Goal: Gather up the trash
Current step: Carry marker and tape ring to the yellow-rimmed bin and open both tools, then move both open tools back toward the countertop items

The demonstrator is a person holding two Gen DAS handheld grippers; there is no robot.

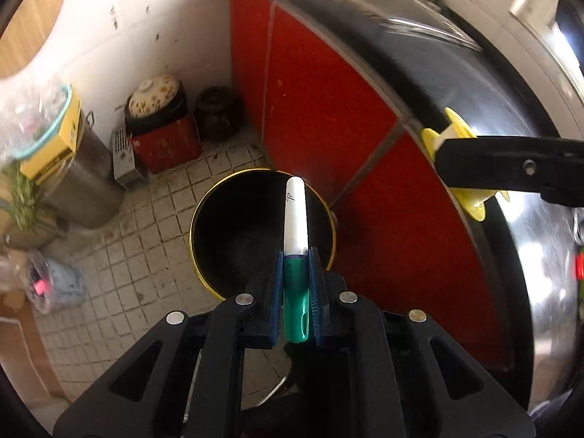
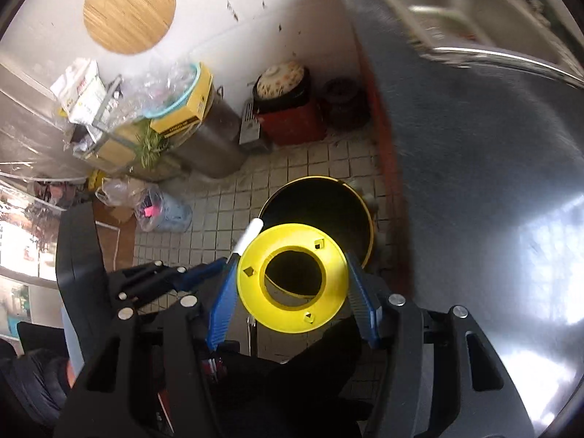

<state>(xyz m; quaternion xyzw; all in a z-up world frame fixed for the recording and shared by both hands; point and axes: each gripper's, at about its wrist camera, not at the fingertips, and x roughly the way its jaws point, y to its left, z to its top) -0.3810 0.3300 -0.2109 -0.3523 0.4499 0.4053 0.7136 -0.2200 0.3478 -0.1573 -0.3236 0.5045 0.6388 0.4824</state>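
Black plastic linkages with round silver rivets fill the bottom of both views, each pair ending in ribbed blue pads. Between the left gripper's (image 1: 296, 284) pads sits a marker (image 1: 295, 233), clamped by its glossy green cap with the smooth white barrel sticking out ahead; the jaws are drawn in narrow and tight around it. Its rounded white tip hangs over the bin (image 1: 233, 233), a round black bucket with a thin yellow rim, standing on the floor (image 1: 146, 226) of small, grimy off-white square tiles.

To the right, the right gripper (image 2: 292, 284) holds a spool (image 2: 292, 277), bright yellow moulded plastic with a flat disc flange, a wide round bore and small square notches. Its pads press on the flange edges from either side, so the jaws stand partway open around it. The spool also hangs above the bin's mouth, just beside the marker.

Along the far wall, left to right: a crinkled clear bag over a yellow box (image 2: 189, 106) on a dull steel pot (image 2: 211, 146), a flowered ceramic lid (image 2: 279, 76) on a red box (image 2: 295, 124), and a dark glazed jar (image 2: 341, 98). Glossy red cabinet doors (image 1: 321, 109) run under a brushed steel counter (image 2: 474, 182) with a sink (image 2: 456, 11) set in it.
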